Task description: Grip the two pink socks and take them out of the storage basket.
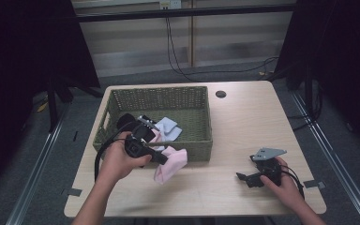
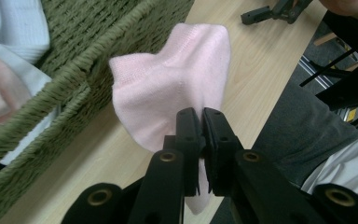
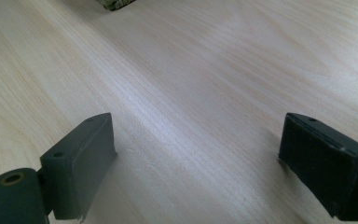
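between the closed left tongs point(image 2: 201, 122) hangs a soft, ribbed pale-pink sock point(image 2: 170, 88); right tongs point(image 3: 198, 161) open.

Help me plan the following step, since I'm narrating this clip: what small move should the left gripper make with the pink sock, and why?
Probably lower it a little further and lay it on the table. The left gripper is shut on the pink sock, which hangs just outside the green wicker basket over bare wood. The right gripper rests open and idle on the table.

Curtained lab: black drapes point(image 1: 23, 70), floor rails point(image 1: 37, 164)
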Demonstrator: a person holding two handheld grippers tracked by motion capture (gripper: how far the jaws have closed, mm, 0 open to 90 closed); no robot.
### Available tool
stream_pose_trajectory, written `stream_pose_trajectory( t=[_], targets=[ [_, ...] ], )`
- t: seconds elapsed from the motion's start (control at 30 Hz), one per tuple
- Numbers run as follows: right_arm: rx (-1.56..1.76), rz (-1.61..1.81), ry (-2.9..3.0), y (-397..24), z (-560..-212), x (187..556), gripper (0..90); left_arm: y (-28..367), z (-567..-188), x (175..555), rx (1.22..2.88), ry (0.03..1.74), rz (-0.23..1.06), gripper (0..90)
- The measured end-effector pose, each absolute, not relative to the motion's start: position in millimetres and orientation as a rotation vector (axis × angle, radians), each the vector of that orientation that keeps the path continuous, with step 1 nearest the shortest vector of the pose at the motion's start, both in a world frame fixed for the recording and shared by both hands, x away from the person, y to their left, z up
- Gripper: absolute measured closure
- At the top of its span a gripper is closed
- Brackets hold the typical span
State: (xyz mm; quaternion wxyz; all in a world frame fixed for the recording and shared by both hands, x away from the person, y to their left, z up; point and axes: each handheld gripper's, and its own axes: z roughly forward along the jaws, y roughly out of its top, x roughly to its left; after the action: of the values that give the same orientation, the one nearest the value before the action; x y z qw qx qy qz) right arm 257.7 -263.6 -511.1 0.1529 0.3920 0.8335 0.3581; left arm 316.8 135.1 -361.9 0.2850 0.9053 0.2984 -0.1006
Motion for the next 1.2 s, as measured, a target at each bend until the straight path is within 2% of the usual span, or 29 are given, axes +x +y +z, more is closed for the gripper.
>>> stream_pose_trajectory(
  t=[0.2, 0.4, 0.83, 1.2],
  targets=[
    [1.126, 1.026, 2.392, -264, -511, 258, 9.8, 133, -372, 316, 2.443, 0.789, -0.279, 83.0],
    [1.125, 1.027, 2.391, -264, -511, 258, 9.8, 131, -369, 316, 2.443, 0.787, -0.277, 66.8],
    [1.124, 1.027, 2.390, -264, -511, 258, 9.8, 142, -328, 346, 2.405, 0.839, -0.146, 57.7],
    [1.126, 1.027, 2.391, -264, -511, 258, 9.8, 154, -322, 374, 2.375, 0.911, -0.042, 50.4]
  ],
)
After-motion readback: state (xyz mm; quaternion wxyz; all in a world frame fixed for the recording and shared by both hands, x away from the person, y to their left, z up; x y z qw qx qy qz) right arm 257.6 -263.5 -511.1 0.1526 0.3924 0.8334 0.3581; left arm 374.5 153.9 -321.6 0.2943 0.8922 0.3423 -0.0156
